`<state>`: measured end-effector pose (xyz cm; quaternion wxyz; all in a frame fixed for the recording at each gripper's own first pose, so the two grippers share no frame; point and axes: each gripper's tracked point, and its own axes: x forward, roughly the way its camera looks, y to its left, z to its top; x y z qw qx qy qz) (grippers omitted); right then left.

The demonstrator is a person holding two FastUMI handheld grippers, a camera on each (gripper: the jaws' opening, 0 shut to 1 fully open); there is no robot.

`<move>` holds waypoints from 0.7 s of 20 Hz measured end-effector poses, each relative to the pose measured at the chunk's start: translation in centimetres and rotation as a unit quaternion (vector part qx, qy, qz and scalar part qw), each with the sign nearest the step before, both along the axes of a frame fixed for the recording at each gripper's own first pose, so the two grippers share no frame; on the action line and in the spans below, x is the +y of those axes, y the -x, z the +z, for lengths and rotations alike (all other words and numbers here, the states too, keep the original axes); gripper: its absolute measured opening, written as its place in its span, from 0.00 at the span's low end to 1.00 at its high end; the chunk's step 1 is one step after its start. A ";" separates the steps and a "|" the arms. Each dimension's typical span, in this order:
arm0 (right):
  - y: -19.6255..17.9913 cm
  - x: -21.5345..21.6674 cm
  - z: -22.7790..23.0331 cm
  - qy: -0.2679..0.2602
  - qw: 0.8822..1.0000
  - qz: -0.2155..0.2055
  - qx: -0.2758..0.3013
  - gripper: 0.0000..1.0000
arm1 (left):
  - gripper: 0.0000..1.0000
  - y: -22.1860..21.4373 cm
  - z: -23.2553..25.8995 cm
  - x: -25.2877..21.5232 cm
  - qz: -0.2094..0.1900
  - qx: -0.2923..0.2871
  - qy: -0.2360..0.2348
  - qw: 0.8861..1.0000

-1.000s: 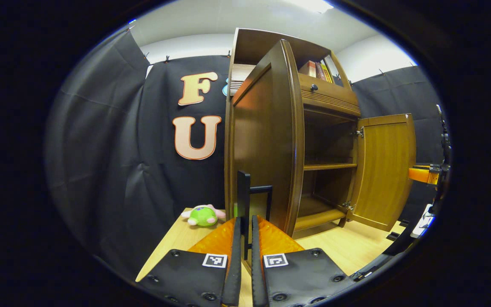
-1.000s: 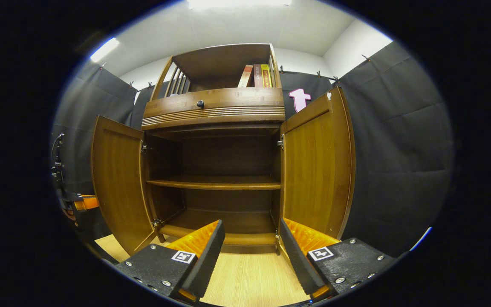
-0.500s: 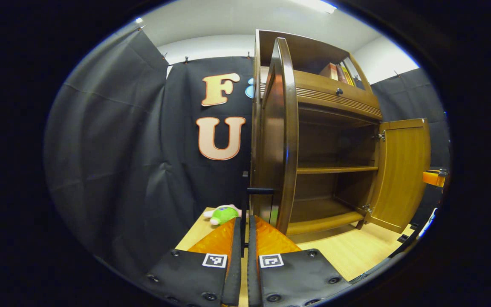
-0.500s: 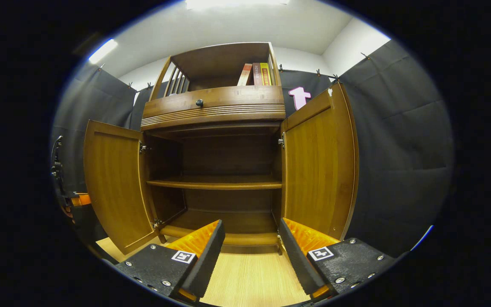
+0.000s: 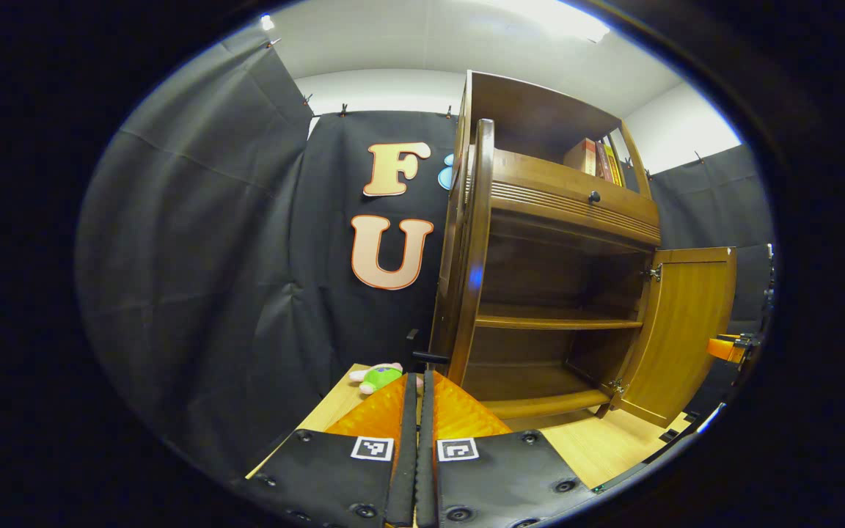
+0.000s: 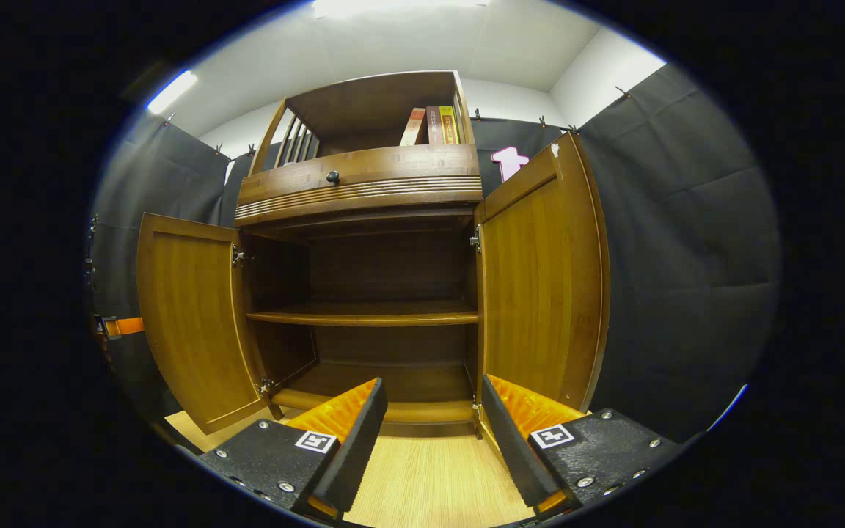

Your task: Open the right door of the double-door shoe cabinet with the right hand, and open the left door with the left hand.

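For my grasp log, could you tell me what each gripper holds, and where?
Right gripper open, holding nothing. Left gripper closed by the left door's handle; grip unclear.

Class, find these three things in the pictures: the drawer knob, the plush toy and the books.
drawer knob [image 6: 333,177], right gripper view, on its round head.
plush toy [image 5: 381,377], left gripper view, on its green body.
books [image 6: 437,125], right gripper view, on the middle spine.
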<state>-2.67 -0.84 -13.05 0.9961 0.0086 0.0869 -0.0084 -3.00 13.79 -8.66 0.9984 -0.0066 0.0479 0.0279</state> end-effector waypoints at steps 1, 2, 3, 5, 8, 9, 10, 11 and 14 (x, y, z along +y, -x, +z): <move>0.1 -0.2 0.1 0.001 1.000 0.000 -0.001 0.81 | 0.08 0.2 0.1 -0.6 -0.003 0.001 0.000 1.000; 0.1 -0.3 0.2 0.002 1.000 0.000 -0.002 0.81 | 0.08 0.2 0.2 -1.3 -0.011 0.003 0.003 1.000; 0.1 -0.5 0.4 0.002 1.000 0.000 -0.003 0.81 | 0.08 0.3 0.2 -2.2 -0.020 0.005 0.009 1.000; 0.1 -0.9 0.6 0.002 1.000 -0.003 -0.006 0.81 | 0.08 0.4 0.7 -3.5 -0.029 0.006 0.010 1.000; 0.2 -1.3 0.8 0.001 1.000 -0.002 -0.007 0.81 | 0.00 0.7 2.0 -4.8 -0.028 -0.008 -0.016 0.999; 0.3 -1.5 0.8 0.001 1.000 -0.002 -0.009 0.81 | 0.00 0.8 2.7 -5.3 -0.027 -0.016 -0.020 0.999; 0.3 -1.6 0.9 0.001 1.000 -0.003 -0.010 0.81 | 0.08 0.8 3.2 -5.6 -0.020 -0.021 -0.021 0.999; 0.3 -1.8 0.9 0.002 1.000 -0.003 -0.010 0.81 | 0.16 0.9 3.6 -6.2 -0.021 -0.024 -0.020 0.999; 0.2 -2.2 0.8 0.002 1.000 -0.001 -0.008 0.92 | 0.18 0.6 4.0 -8.1 -0.026 -0.021 -0.016 0.999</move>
